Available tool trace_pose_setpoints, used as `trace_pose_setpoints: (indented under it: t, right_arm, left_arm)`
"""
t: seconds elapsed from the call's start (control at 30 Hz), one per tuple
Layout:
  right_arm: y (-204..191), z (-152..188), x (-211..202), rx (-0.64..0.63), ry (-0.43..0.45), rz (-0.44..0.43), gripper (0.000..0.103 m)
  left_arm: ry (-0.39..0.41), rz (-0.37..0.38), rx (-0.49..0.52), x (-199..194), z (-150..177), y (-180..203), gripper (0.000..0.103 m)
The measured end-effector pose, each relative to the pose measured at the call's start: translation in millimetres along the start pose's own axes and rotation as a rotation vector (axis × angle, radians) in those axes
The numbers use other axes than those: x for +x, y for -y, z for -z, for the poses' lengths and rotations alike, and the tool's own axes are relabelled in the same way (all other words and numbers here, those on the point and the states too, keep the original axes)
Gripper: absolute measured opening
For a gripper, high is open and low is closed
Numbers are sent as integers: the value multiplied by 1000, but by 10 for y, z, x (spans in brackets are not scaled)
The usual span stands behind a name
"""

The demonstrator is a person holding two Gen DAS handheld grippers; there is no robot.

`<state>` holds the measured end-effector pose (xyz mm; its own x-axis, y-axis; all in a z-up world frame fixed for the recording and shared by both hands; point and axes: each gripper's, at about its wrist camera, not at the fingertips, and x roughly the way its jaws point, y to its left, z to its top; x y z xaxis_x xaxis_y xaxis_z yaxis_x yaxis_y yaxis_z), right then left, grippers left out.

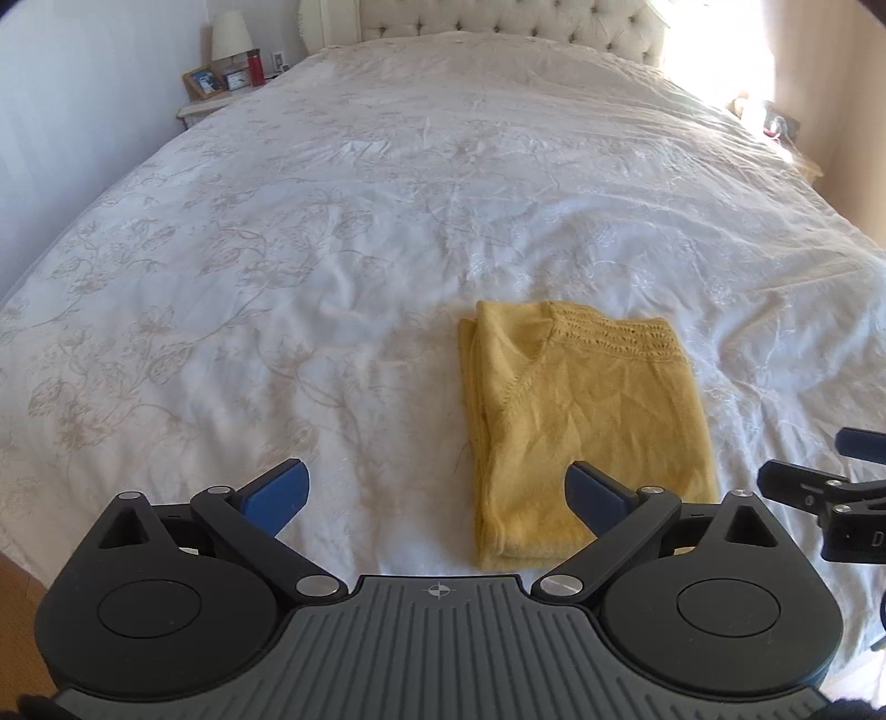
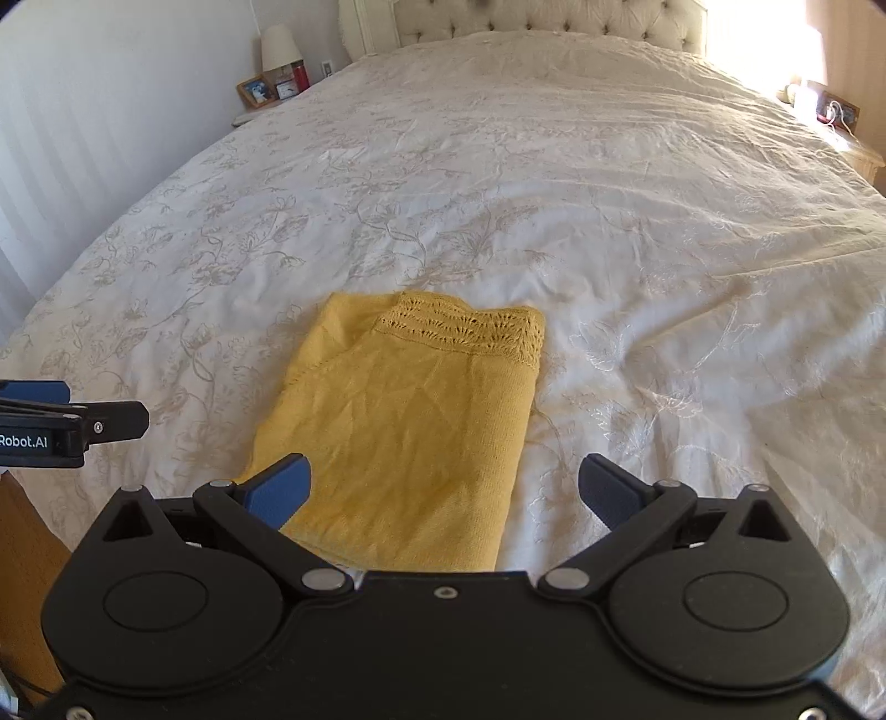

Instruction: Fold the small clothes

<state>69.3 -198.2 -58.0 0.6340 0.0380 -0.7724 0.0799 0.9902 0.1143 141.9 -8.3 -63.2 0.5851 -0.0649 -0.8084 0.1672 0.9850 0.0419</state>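
yellow knit top (image 1: 587,426) lying folded, lower centre of frame, on floral bedspread (image 1: 277,249); left gripper (image 1: 437,495) and right gripper (image 2: 446,490) hovering spread wide, grasping nothing.

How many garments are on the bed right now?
1: a folded yellow knit top near the foot of the white floral bedspread, ahead of both open grippers. None other in view.

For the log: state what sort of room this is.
A bedroom, most likely: a large bed with a tufted headboard, and a nightstand with a lamp and a framed photo.
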Motion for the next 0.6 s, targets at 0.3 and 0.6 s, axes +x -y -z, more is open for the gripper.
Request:
trace_pose_setpoints:
  t: [0.3,0.6]
  right_arm:
    - [-272,164,-472,25,15,137,102]
    - [-423,226,-735,70,-8,206,102]
  left_arm:
    - [0,-73,-12,-361,209,-134,100]
    - [11,-86,10,-589,350,-104,100]
